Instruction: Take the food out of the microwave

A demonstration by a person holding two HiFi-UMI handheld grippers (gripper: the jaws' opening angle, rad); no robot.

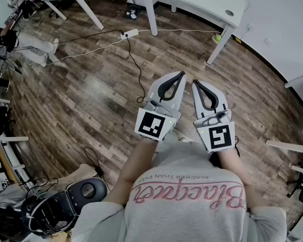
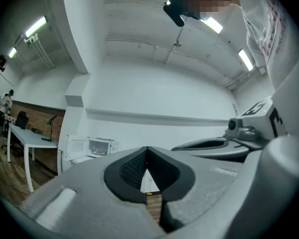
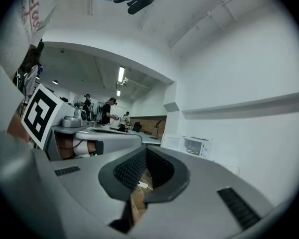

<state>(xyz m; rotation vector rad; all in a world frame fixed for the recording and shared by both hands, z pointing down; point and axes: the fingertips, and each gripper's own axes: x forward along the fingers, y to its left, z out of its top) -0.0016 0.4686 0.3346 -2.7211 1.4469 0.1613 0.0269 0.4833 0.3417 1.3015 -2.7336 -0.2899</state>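
A white microwave [image 2: 92, 147] stands far off against the white wall with its door swung open to the left. A plate of yellowish food [image 2: 98, 153] shows inside it. In the right gripper view the same microwave [image 3: 197, 145] sits far ahead, the food [image 3: 192, 152] a small patch within. My left gripper [image 1: 181, 74] and right gripper [image 1: 194, 82] are held side by side in front of the person's chest, over the wooden floor. Both are shut with nothing between the jaws, and both are far from the microwave.
White tables [image 1: 192, 4] stand ahead across the wooden floor, with a power strip [image 1: 130, 34] and its cables lying on the boards. A black helmet-like device [image 1: 65, 205] lies at the lower left. A white desk [image 2: 25, 138] stands left of the microwave. People [image 3: 109, 111] work in the background.
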